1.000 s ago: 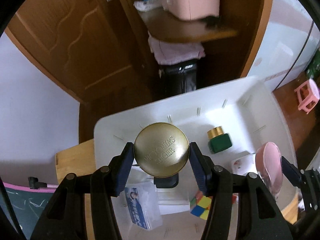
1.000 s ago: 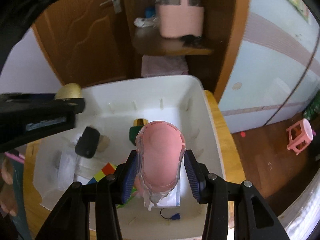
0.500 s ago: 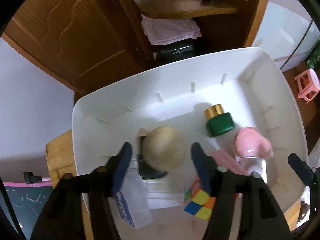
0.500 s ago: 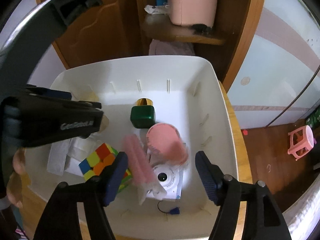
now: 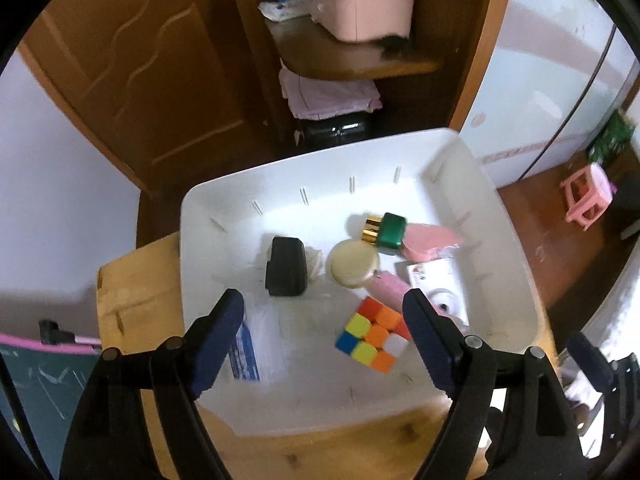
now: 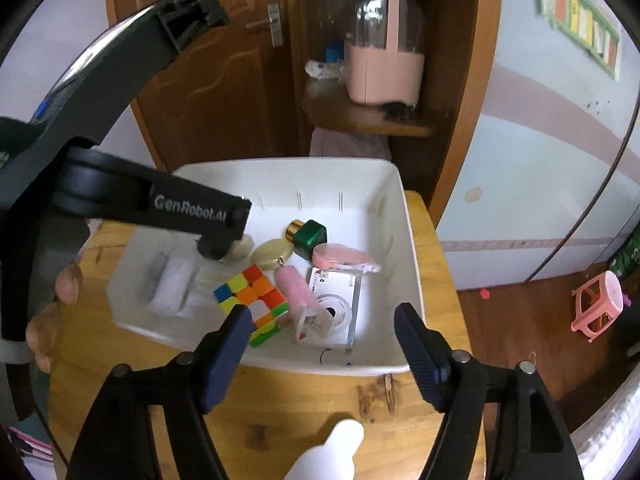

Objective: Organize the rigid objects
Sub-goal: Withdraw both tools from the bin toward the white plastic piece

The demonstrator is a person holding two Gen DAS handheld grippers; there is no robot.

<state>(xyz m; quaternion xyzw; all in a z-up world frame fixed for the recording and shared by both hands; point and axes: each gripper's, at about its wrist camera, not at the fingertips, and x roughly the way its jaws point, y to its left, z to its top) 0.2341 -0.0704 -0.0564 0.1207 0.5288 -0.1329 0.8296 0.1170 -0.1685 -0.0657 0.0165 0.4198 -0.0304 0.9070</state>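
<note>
We hold both tongs above a white bin (image 5: 516, 248) that sits on the wooden counter (image 6: 288, 396). Our left tongs (image 5: 322, 320) are spreading apart with nothing clamped between the blue pads; through the gap we look down on the bin floor and a colourful puzzle cube (image 5: 374, 334). Our right tongs (image 6: 320, 334) are spreading apart too, empty, over the near rim of the bin. Inside the bin lie a round gold tin (image 5: 354, 268), a green bottle with a gold cap (image 5: 386, 230) on its side just behind the tin, a pink oval case (image 5: 430, 242) beside the bottle, a black box (image 5: 286, 266) to the left, a white carton with a round printed ring (image 6: 338, 298), a fuzzy pink roll (image 6: 294, 286) resting on that carton's edge, and a clear packet with blue print (image 5: 250, 350) at the near left. In the right wrist view, fingers (image 6: 60, 296) grip the left tool's handle, and a blurred white bottle top (image 6: 340, 440) stands on the counter.
</note>
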